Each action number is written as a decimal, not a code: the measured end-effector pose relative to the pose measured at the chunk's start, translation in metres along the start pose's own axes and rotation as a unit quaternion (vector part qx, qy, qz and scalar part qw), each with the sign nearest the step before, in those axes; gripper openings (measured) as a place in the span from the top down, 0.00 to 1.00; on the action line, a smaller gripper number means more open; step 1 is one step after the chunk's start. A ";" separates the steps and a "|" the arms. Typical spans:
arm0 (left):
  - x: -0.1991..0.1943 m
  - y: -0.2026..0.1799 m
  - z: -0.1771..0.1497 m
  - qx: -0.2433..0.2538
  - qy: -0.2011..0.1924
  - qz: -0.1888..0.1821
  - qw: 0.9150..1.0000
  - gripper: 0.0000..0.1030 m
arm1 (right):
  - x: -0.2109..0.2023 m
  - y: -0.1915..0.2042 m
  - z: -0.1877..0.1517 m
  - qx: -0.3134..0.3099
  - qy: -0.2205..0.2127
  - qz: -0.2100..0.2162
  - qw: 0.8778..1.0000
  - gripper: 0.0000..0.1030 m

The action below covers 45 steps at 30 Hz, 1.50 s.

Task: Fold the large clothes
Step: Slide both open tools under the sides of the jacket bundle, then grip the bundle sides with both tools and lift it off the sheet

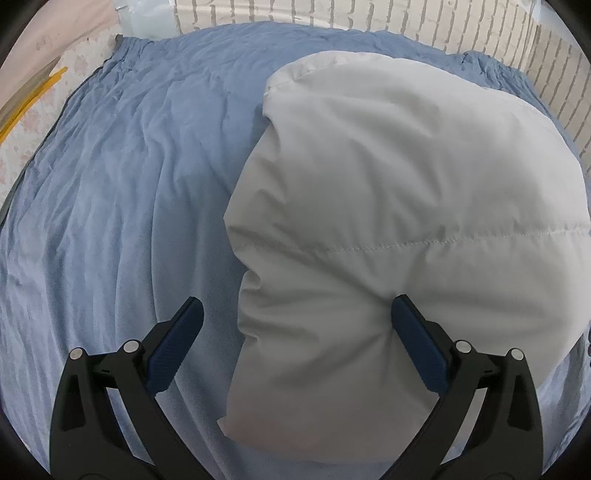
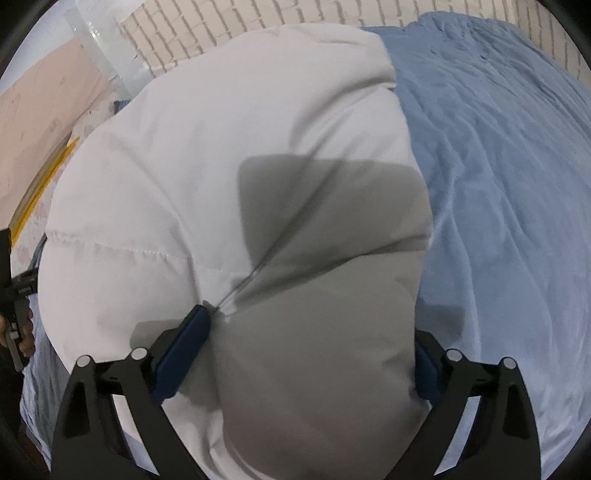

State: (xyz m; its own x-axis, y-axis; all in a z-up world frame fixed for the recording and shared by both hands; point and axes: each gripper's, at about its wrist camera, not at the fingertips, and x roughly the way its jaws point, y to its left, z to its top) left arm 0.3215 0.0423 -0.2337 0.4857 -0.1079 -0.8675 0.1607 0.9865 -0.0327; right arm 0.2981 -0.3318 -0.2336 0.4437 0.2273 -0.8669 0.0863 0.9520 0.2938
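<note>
A puffy white jacket lies bundled on a blue bedsheet. My left gripper is open. Its left finger hovers over the bare sheet, and its right finger dents the jacket's lower edge, so the near corner of the jacket lies between them. In the right wrist view, my right gripper has its jaws wide around a thick fold of the jacket. The left pad presses in by a zip line, and the bulging fabric half hides the right pad.
A white brick-pattern wall runs behind the bed. Pale pink panels and yellow strips sit off the bed's left edge. Blue sheet stretches to the right of the jacket. A hand on a gripper handle shows at the far left.
</note>
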 end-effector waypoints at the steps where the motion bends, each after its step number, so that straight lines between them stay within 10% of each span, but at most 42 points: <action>1: 0.001 0.002 0.000 -0.003 0.001 -0.006 1.000 0.03 | 0.001 0.003 0.001 -0.006 0.001 0.000 1.000 0.18; 6: 0.002 0.011 -0.001 -0.018 0.003 -0.032 0.999 0.03 | -0.001 0.029 0.006 -0.055 0.007 -0.020 0.998 0.43; 12: 0.014 0.019 0.000 -0.037 0.018 -0.073 0.996 0.03 | -0.002 0.037 0.003 -0.060 0.006 -0.033 0.998 0.42; 17: 0.038 0.043 -0.008 -0.094 0.066 -0.172 0.978 0.03 | -0.001 0.034 0.006 -0.053 0.005 -0.027 0.998 0.41; 24: 0.034 0.033 -0.014 -0.053 0.078 -0.215 0.972 0.03 | -0.001 0.030 0.008 -0.049 0.010 -0.028 0.998 0.41; 30: 0.021 -0.008 0.000 0.037 0.070 -0.172 0.982 0.04 | -0.007 0.016 0.021 -0.022 0.054 0.011 0.998 0.40; 38: 0.034 -0.003 0.006 0.034 0.073 -0.162 0.983 0.03 | 0.014 -0.004 0.032 0.011 0.098 0.059 0.993 0.25; 45: 0.028 -0.021 0.003 0.059 0.067 -0.139 0.986 0.20 | 0.001 0.020 0.030 0.009 0.062 0.026 0.998 0.59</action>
State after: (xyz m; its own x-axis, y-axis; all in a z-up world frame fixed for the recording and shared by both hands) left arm 0.3344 0.0180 -0.2551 0.2915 -0.3475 -0.8912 0.3747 0.8987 -0.2278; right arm 0.3275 -0.3184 -0.2163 0.3349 0.3005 -0.8931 0.0833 0.9346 0.3457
